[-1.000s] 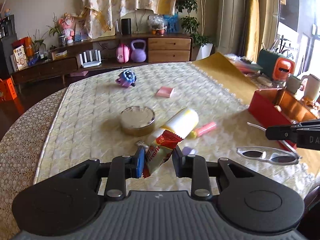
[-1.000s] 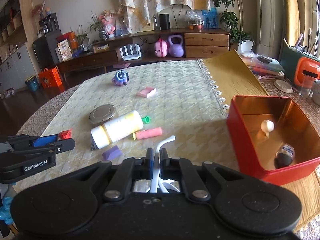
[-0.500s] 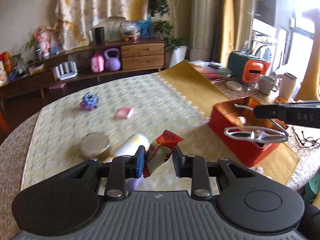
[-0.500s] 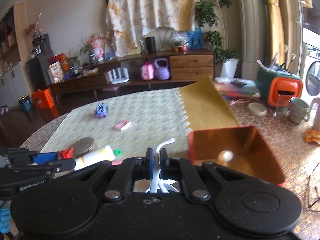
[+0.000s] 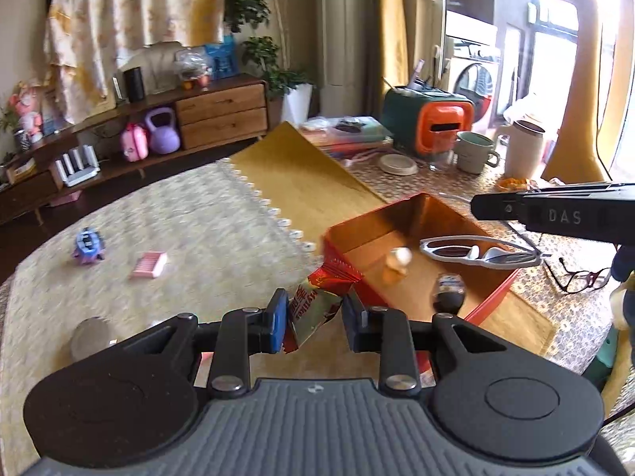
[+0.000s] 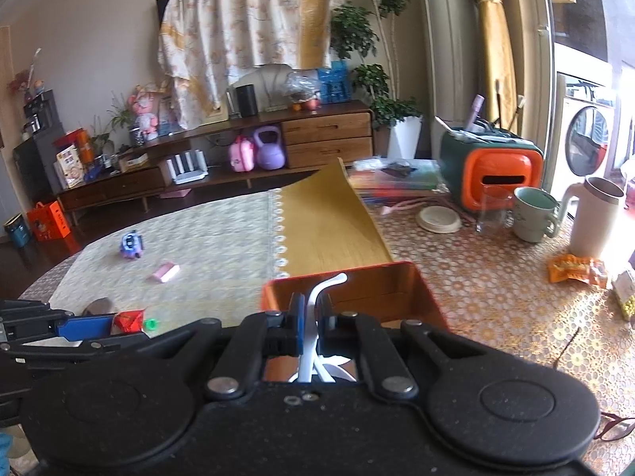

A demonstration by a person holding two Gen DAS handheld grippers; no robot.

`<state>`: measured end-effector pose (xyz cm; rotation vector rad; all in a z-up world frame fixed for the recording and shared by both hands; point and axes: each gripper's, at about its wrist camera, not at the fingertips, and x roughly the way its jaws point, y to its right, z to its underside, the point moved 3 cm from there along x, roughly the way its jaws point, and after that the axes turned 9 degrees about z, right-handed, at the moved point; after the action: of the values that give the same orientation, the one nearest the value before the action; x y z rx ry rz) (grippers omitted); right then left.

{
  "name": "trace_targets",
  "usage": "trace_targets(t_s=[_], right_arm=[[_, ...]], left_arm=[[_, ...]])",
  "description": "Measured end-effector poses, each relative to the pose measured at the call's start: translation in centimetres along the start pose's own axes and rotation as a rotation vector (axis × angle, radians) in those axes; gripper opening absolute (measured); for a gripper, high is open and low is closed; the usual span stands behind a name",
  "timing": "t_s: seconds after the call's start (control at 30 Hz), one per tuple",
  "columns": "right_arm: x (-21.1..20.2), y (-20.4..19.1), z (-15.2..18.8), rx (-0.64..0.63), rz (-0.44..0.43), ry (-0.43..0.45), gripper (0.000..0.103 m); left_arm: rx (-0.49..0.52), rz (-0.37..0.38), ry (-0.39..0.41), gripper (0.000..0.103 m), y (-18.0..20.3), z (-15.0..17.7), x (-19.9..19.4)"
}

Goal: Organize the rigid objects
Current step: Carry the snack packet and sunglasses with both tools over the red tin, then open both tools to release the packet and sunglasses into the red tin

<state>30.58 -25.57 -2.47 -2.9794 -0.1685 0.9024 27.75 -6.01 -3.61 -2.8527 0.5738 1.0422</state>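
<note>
Our left tongs (image 5: 313, 313), partly open, pinch a red snack packet (image 5: 317, 301) at the red box's (image 5: 357, 234) near rim. At two o'clock, our right tongs (image 6: 310, 317), nearly closed, hold white sunglasses (image 5: 476, 254) over the box.

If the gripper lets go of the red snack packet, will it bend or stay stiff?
The crinkly red foil snack packet would probably bend: it already looks creased and twisted in the left gripper. It seems light, since it hangs from one pinched edge. Dropped into the red metal box, it would likely land softly and not roll.
</note>
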Motion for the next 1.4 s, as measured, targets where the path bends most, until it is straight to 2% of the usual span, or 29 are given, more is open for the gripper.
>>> trace_targets(t_s=[0.33,0.7,1.2,1.4], right_arm=[[2.8,4.4,0.6,0.029,0.013,-0.027,0.005],[7.0,6.7,1.3,0.054,-0.026,-0.067,0.005],[9.0,7.0,3.0,0.021,-0.062,-0.123,0.006],[9.2,7.4,3.5,0.022,-0.065,-0.137,0.013]], left_arm=[[0.029,0.059,-0.085,0.028,4.8,-1.2,6.4],[0.033,0.034,-0.185,0.028,6.7,-1.4,13.2],[0.04,0.01,-0.279,0.028,6.9,-0.9,17.2],[0.045,0.007,-0.306,0.028,7.0,-0.7,18.0]])
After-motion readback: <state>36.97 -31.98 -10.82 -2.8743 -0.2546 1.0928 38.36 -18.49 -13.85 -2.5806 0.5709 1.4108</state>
